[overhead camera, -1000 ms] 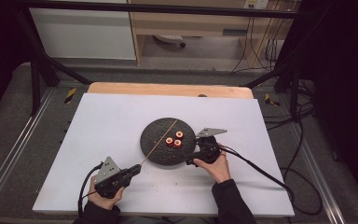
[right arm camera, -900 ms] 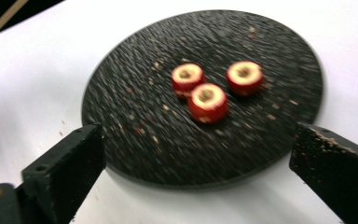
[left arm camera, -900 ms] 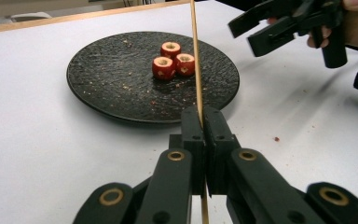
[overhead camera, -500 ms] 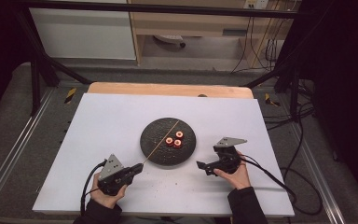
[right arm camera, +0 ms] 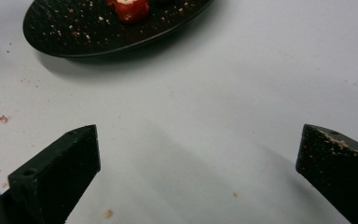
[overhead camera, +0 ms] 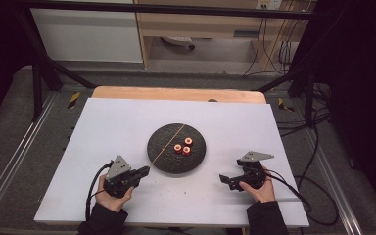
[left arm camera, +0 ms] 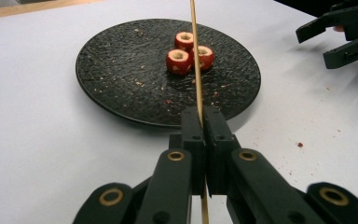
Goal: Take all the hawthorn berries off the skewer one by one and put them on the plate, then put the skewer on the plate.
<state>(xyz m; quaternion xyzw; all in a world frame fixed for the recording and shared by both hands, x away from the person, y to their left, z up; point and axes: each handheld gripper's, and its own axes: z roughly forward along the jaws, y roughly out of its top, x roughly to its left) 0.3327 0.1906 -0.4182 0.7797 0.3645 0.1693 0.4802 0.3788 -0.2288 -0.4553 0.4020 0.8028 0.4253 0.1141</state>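
A black plate (overhead camera: 176,148) sits in the middle of a white table (overhead camera: 127,122). Three small red rings (overhead camera: 182,146) lie on the plate, a bit right of its middle, all touching each other. Each ring has a pale hole on top. The left gripper (overhead camera: 138,174) rests on the table, near and left of the plate. Its jaws are squeezed tight on a thin wooden stick (overhead camera: 169,142) — in the left gripper view the stick (left arm camera: 196,60) runs up from between the jaws, out over the plate (left arm camera: 121,70) and just past the rings (left arm camera: 189,52). From above, the stick slants across the plate toward its far right edge. The right gripper (overhead camera: 227,180) is near and right of the plate, well apart from it, and held in the right hand (overhead camera: 258,187). Its jaws have just been opening and now stand wide, with nothing between them — just bare table (right arm camera: 191,116) in the right gripper view. Little red crumbs (right arm camera: 3,119) are scattered on the table near the plate's (right arm camera: 74,39) edge.
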